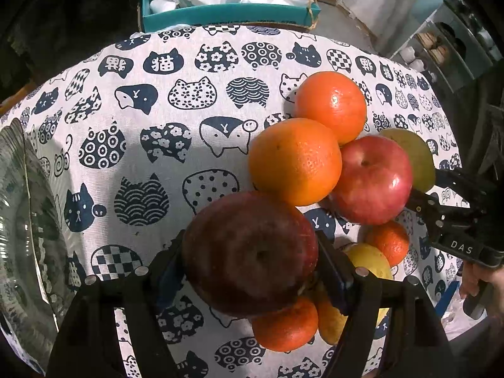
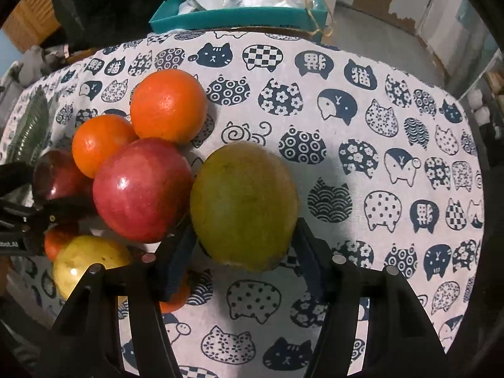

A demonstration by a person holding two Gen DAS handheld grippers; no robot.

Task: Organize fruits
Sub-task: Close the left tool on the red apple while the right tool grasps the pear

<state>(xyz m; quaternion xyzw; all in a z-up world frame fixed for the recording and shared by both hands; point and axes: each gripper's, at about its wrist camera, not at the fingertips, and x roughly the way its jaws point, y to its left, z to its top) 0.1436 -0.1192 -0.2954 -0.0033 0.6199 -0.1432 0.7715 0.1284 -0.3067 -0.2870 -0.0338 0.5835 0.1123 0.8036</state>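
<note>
— Two grippers, two fruits. What is your left gripper (image 1: 252,261) on?

— Its fingers press both sides of a dark red apple (image 1: 250,252), stem dimple facing the camera, at the near end of the fruit cluster on the cat-print tablecloth (image 1: 163,145).

— And your right gripper (image 2: 244,239)?

— Its fingers flank a green-yellow mango (image 2: 244,204), long axis running away from the camera, just beside a bright red apple (image 2: 141,189); whether the pads touch it, you cannot tell.

— What does only the left view show?

— A glass bowl (image 1: 22,236) at the far left edge. Both views show a teal box (image 2: 239,15) beyond the table.
</note>
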